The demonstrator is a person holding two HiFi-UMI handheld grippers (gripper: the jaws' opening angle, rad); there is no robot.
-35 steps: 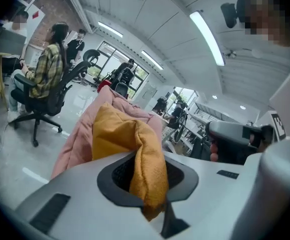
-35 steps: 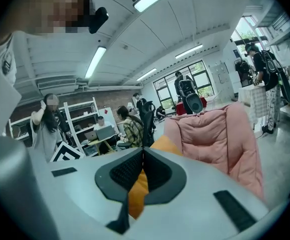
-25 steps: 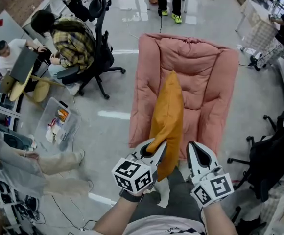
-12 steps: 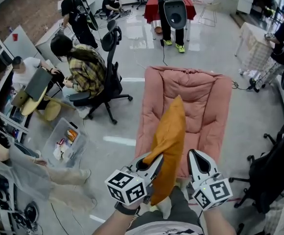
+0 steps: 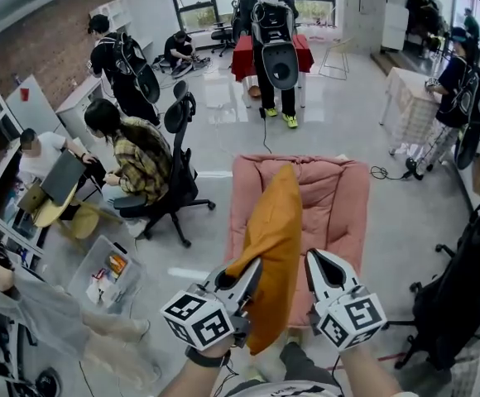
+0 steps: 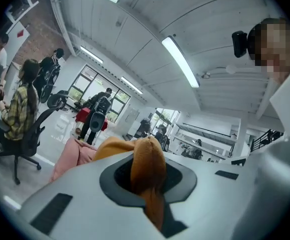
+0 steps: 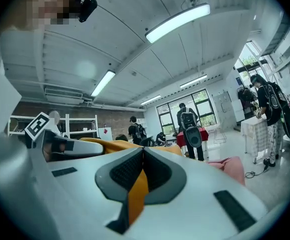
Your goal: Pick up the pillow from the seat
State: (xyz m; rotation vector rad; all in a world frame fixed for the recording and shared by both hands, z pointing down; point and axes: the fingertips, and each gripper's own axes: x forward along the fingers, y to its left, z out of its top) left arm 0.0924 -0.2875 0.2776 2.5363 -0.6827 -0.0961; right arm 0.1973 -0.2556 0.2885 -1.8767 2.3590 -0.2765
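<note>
1. Head view: the left hand-held gripper (image 5: 251, 271) is clamped on the near end of the orange pillow (image 5: 275, 230), as it was a second ago.
2. The pillow is now raised higher, in front of the pink seat (image 5: 343, 205).
3. The right hand-held gripper (image 5: 314, 260), jaws together, sits just right of the pillow.

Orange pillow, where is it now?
Head view, lower centre: the orange pillow hangs upright, clamped in the left gripper, right gripper at its right edge, over the pink seat.
</note>
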